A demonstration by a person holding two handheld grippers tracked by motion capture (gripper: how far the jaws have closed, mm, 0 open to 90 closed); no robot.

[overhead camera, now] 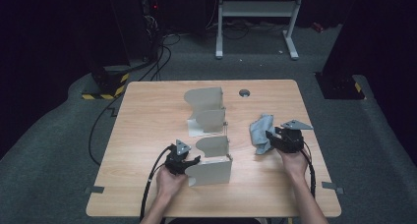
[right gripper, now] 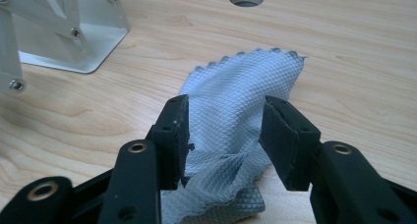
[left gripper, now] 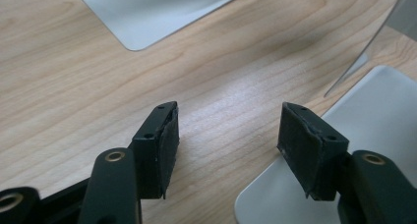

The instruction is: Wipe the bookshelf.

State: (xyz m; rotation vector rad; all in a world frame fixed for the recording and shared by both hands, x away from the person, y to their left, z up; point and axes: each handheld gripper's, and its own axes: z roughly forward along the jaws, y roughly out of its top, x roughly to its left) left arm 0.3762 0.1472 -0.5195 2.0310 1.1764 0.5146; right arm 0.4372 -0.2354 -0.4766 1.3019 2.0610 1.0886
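A crumpled grey-blue cloth lies on the right part of the wooden table. My right gripper is at its near end. In the right gripper view the gripper is open, its jaws standing either side of the cloth without pinching it. My left gripper rests against the left edge of the near metal stand. It is open, with bare wood between the jaws and the stand's flat base beside the right jaw.
A second metal stand is farther back at the table's middle; its base also shows in the right gripper view. A round cable hole sits near the far edge. Cables trail over the table's near edge.
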